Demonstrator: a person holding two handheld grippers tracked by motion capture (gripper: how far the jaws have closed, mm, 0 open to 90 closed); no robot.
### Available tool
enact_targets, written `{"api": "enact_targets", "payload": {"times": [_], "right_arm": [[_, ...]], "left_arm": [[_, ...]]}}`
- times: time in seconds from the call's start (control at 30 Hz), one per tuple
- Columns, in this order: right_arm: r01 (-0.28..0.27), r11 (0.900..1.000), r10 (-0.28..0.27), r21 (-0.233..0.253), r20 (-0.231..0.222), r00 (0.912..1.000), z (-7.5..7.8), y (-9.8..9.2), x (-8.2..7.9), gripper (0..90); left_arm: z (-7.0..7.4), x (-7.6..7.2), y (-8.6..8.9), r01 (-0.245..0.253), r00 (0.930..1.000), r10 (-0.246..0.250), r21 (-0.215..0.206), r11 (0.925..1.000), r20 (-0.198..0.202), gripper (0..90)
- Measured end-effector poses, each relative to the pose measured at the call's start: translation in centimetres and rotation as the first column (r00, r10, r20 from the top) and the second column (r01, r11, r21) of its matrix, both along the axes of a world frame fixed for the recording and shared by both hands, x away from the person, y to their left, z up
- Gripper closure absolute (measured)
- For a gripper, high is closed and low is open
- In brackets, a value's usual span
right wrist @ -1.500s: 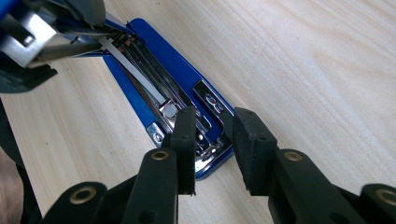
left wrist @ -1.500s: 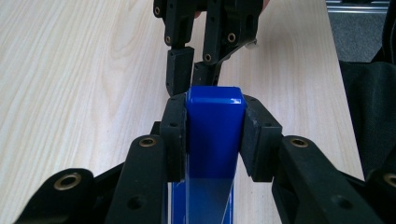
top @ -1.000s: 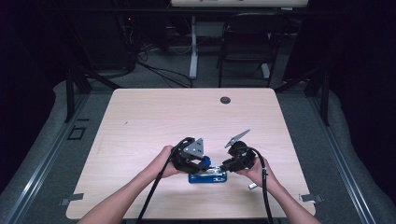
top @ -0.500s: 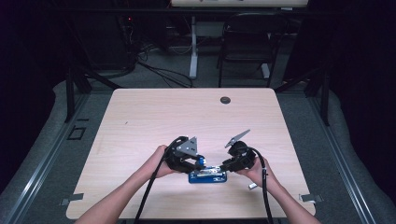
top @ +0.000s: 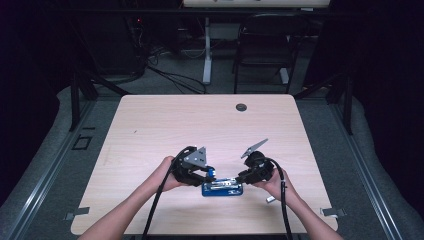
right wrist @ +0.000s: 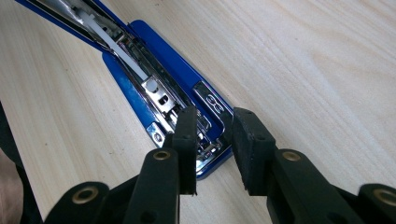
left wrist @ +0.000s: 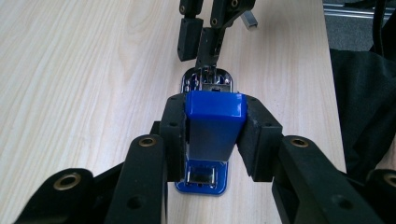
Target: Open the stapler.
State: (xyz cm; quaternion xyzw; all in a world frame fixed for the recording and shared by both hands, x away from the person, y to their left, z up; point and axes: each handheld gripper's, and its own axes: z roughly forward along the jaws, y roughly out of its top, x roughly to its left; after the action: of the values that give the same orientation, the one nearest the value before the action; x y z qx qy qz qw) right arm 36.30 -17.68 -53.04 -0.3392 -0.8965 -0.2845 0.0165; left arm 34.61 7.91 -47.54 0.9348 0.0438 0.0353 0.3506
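High view: a pale wood-grain table (top: 150, 130) stands on grey floor in a dark room, with a black chair (top: 262, 40) and loose cables at 12 o'clock beyond it. A small dark round disc (top: 241, 107) sits near the table's far edge. A blue stapler (top: 222, 188) lies close to the near edge, at about 6 o'clock on the table, hinged open so its chrome staple channel shows. The left tool (top: 209, 173) meets the stapler from 9 o'clock, the right tool (top: 242, 179) from 3 o'clock. In the left gripper view, the left tool (left wrist: 215, 135) is closed on the raised blue stapler (left wrist: 214, 126) top, pads pressing both sides. In the right gripper view, the right tool (right wrist: 215, 140) is slightly parted over the stapler (right wrist: 159, 93) base end; whether it grips the metal I cannot tell. A small embossed mark on the chrome is unreadable.
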Motion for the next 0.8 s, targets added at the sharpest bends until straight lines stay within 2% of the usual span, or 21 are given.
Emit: {"api": "enact_targets", "payload": {"times": [0.03, 0.4, 0.6, 0.8], "right_arm": [[-0.014, 1.000, 0.014, -0.016, 0.003, 0.9999, 0.1, -0.1, 0.1, 72.1], [-0.012, 1.000, 0.013, -0.020, 0.008, 0.9999, 0.1, 0.0, 0.1, 72.3], [-0.008, 1.000, 0.008, -0.019, 0.006, 1.0000, 0.1, 0.0, 0.1, 72.3], [-0.007, 1.000, 0.007, -0.019, 0.002, 1.0000, 0.0, 0.0, 0.2, 72.3]], "left_arm": [[0.0, 0.0, 0.1, 0.003, 1.0000, -0.003, 0.005, 1.0000, 0.003, 66.0], [-0.2, -0.1, 1.9, -0.025, 0.9996, 0.025, 0.004, 0.9997, -0.009, 65.8], [-0.7, 0.0, 3.4, -0.049, 0.9982, 0.049, 0.018, 0.9986, -0.033, 65.3], [-1.0, -0.1, 4.1, -0.068, 0.9964, 0.069, 0.018, 0.9975, -0.049, 65.1]]}}
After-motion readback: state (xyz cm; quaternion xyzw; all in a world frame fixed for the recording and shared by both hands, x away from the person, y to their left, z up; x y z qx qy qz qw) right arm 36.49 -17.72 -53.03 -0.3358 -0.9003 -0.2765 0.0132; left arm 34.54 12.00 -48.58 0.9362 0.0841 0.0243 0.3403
